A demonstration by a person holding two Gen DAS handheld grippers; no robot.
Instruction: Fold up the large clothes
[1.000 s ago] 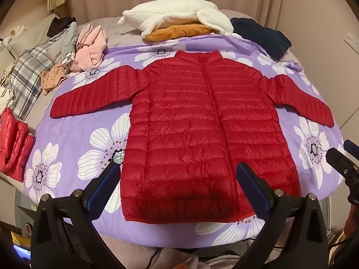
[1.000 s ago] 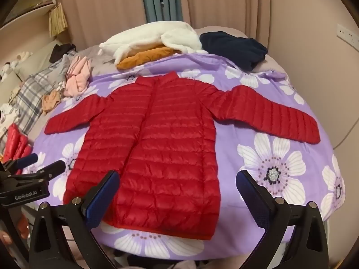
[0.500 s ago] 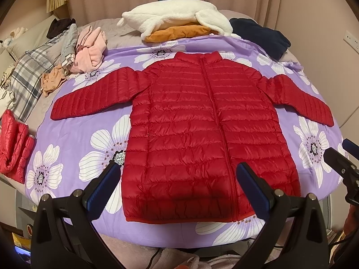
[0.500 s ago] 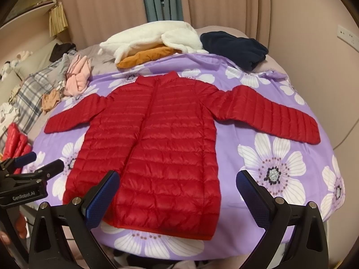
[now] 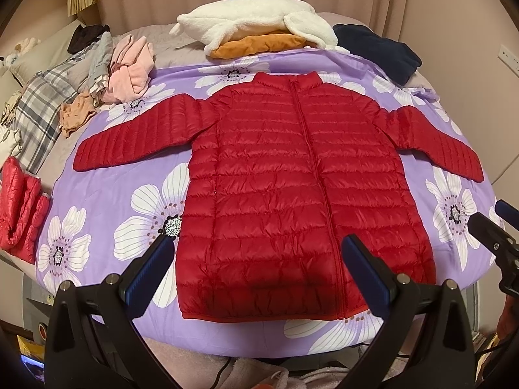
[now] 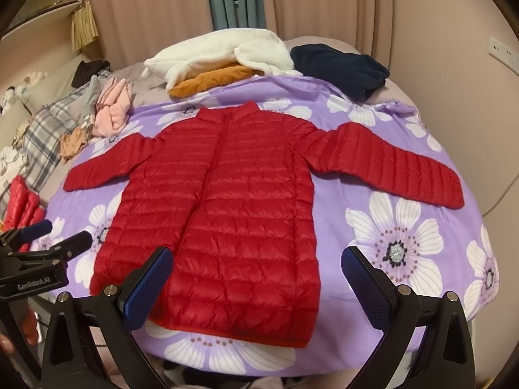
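A red quilted puffer jacket [image 5: 292, 194] lies flat and zipped, front up, on a purple flowered sheet [image 5: 107, 207], sleeves spread out to both sides. It also shows in the right wrist view [image 6: 220, 214]. My left gripper [image 5: 258, 265] is open and empty, held above the jacket's hem. My right gripper [image 6: 258, 275] is open and empty, above the hem's right corner. The left gripper also shows at the left edge of the right wrist view [image 6: 48, 236], and the right gripper at the right edge of the left wrist view [image 5: 493, 223].
A white fleece [image 5: 256, 22] on an orange garment [image 5: 259, 43] and a navy garment [image 5: 379, 52] lie at the bed's far end. Pink [image 5: 129, 68] and plaid clothes [image 5: 42, 107] are piled at the left. A folded red jacket [image 5: 19, 207] lies at the left edge.
Both grippers have drifted slightly; the left view now sits a little farther back from the jacket. The jacket has not moved and both grippers stay open.
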